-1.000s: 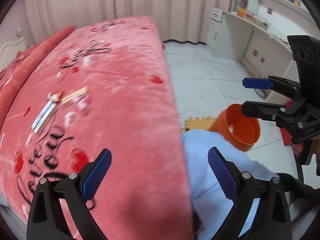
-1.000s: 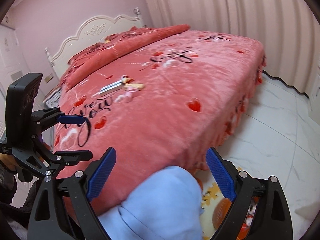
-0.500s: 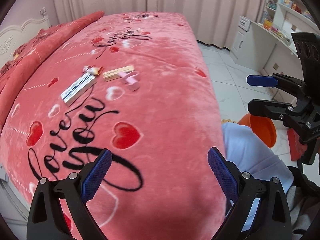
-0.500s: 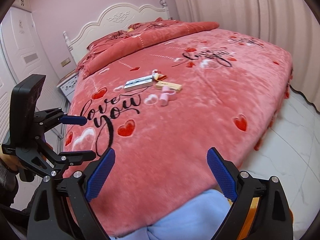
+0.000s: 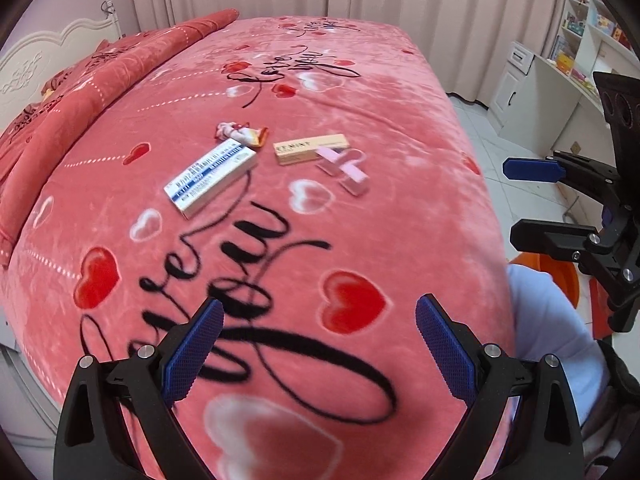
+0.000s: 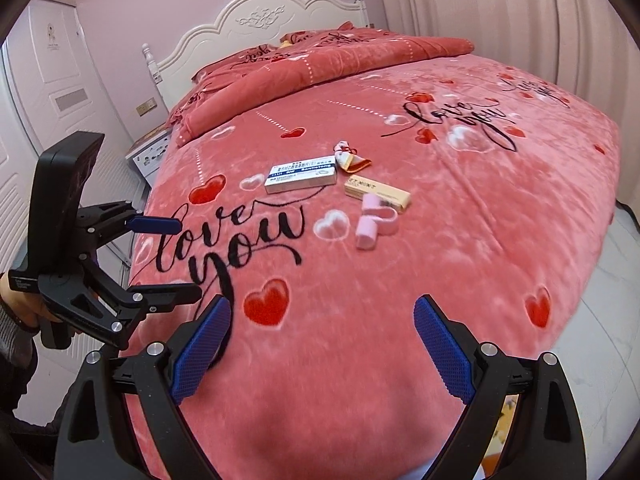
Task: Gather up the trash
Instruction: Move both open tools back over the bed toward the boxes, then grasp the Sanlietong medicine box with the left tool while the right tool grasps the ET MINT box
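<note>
Trash lies in a cluster on the pink bed blanket: a white and blue box, a tan box, a pink plastic piece and a crumpled wrapper. My left gripper is open and empty over the bed's near part, well short of the trash. My right gripper is open and empty too. Each gripper shows in the other's view, the right and the left.
An orange bin stands on the tiled floor to the right of the bed, partly hidden by the right gripper and a pale blue knee. A white headboard, a door, curtains and a white desk surround the bed.
Both views have swung from the bed's edge and floor up onto the bed top. The trash cluster now lies nearer and more central. Both grippers stay open.
</note>
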The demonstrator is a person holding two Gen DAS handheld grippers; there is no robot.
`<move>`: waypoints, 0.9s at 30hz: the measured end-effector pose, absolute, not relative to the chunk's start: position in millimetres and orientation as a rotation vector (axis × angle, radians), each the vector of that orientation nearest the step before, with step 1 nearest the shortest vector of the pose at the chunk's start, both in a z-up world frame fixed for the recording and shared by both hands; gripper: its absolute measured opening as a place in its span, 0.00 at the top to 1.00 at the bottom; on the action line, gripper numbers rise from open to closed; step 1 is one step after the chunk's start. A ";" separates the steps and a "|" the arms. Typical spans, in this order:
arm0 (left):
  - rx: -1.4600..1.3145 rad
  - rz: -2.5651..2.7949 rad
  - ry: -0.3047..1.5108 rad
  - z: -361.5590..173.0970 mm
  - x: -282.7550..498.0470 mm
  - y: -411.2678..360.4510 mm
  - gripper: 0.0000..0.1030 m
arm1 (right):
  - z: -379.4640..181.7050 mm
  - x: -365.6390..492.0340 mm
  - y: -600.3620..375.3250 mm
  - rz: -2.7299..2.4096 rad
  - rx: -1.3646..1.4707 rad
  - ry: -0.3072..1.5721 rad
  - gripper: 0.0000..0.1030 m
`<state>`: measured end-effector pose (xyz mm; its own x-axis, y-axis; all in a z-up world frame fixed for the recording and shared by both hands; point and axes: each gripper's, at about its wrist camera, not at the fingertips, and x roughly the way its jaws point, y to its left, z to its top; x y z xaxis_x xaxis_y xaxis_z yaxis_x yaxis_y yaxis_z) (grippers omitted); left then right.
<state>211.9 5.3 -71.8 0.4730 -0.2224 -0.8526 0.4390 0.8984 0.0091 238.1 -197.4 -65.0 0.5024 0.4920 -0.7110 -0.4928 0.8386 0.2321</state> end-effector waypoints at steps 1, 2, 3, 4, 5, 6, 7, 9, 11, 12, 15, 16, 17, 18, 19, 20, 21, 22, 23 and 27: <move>0.249 -0.410 1.001 -72.5 218.3 7.7 0.07 | -66.2 245.8 -193.6 0.600 -0.006 0.860 0.11; 0.257 -0.412 1.001 -72.9 225.2 10.0 0.07 | -67.0 250.8 -191.5 0.603 -0.008 0.862 0.11; 0.265 -0.413 1.000 -72.8 231.5 12.0 0.07 | -68.2 257.1 -188.7 0.606 -0.011 0.863 0.11; 0.271 -0.414 1.000 -72.6 239.4 14.8 0.07 | -69.4 262.6 -185.8 0.608 -0.015 0.865 0.11; 0.276 -0.418 1.000 -72.2 247.5 17.2 0.07 | -70.8 271.8 -181.8 0.612 -0.024 0.865 0.11; 0.281 -0.426 0.999 -72.0 256.0 20.0 0.07 | -72.2 276.4 -180.1 0.615 -0.028 0.865 0.11; 0.287 -0.433 0.997 -71.8 263.0 21.9 0.07 | -73.2 282.5 -177.7 0.618 -0.034 0.866 0.11; 0.300 -0.448 0.992 -72.0 278.8 26.3 0.07 | -75.6 299.5 -170.9 0.627 -0.050 0.865 0.11; 0.310 -0.461 0.990 -73.5 297.0 31.9 0.07 | -78.6 313.7 -165.2 0.635 -0.066 0.862 0.11; 0.316 -0.471 0.991 -75.6 306.1 34.3 0.07 | -80.7 324.3 -161.5 0.639 -0.079 0.863 0.11; 0.346 -0.484 1.004 -84.8 329.4 39.8 0.07 | -85.8 348.0 -154.6 0.650 -0.103 0.861 0.11; 0.360 -0.492 1.006 -89.7 339.0 42.3 0.07 | -88.3 355.4 -152.1 0.653 -0.111 0.863 0.11; 0.365 -0.500 1.008 -93.2 345.8 44.2 0.07 | -92.6 367.2 -148.0 0.660 -0.125 0.868 0.11; 0.372 -0.507 1.013 -97.7 354.1 46.4 0.07 | -95.4 373.7 -145.1 0.662 -0.135 0.871 0.11; 0.379 -0.510 1.014 -100.8 360.5 47.8 0.07 | -98.1 380.5 -142.3 0.662 -0.150 0.872 0.11; 0.384 -0.516 1.012 -104.1 367.9 49.8 0.07 | -101.3 389.0 -138.4 0.663 -0.168 0.871 0.11; 0.383 -0.526 1.014 -107.5 374.2 51.6 0.07 | -105.2 398.3 -134.4 0.673 -0.184 0.876 0.11; 0.379 -0.539 1.021 -111.2 381.5 53.0 0.07 | -108.8 405.4 -131.2 0.677 -0.198 0.882 0.11; 0.377 -0.556 1.024 -114.9 388.2 53.9 0.07 | -112.2 411.0 -128.7 0.677 -0.210 0.887 0.11; 0.397 -0.614 1.038 -130.0 404.2 52.3 0.07 | -131.0 434.2 -118.9 0.694 -0.248 0.930 0.17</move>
